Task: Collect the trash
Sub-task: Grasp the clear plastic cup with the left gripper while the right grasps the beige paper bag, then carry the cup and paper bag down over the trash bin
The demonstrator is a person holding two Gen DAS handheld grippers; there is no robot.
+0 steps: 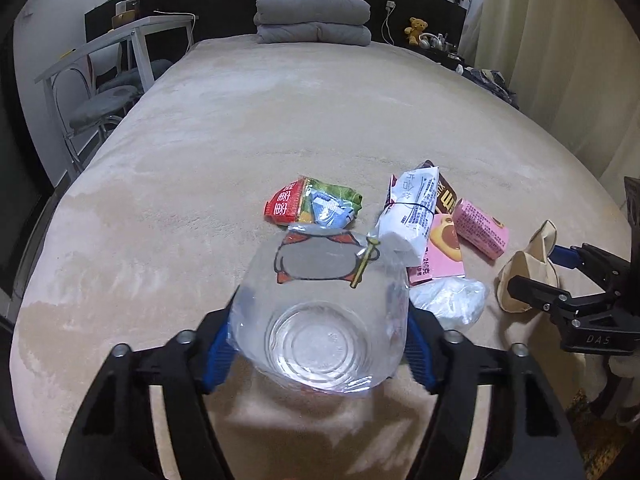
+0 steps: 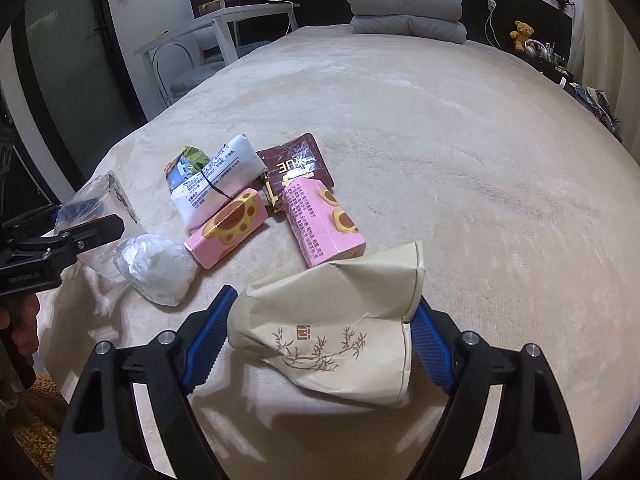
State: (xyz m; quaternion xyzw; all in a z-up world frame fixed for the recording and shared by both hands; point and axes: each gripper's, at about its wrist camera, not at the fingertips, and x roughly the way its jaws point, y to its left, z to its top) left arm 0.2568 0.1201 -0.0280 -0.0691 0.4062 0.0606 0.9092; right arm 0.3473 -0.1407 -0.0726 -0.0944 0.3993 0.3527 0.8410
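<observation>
A clear plastic cup (image 1: 320,320) with a cartoon print sits between the blue pads of my left gripper (image 1: 322,308), its base toward the camera; both pads press its sides. A crushed beige paper cup (image 2: 332,328) with a bamboo drawing lies between the pads of my right gripper (image 2: 326,300), which touch its two edges. The trash lies on a beige bed (image 1: 280,120): a red and green snack wrapper (image 1: 304,204), a white packet (image 1: 412,208), two pink cartons (image 2: 228,228) (image 2: 324,224), a brown wrapper (image 2: 296,164) and a crumpled white bag (image 2: 156,272).
Folded grey bedding (image 1: 312,20) lies at the head of the bed. A white desk and chairs (image 1: 108,80) stand to the left, a curtain (image 1: 560,60) and a cluttered shelf with a teddy bear (image 1: 418,28) to the right. A hand (image 2: 24,320) holds the left gripper's handle.
</observation>
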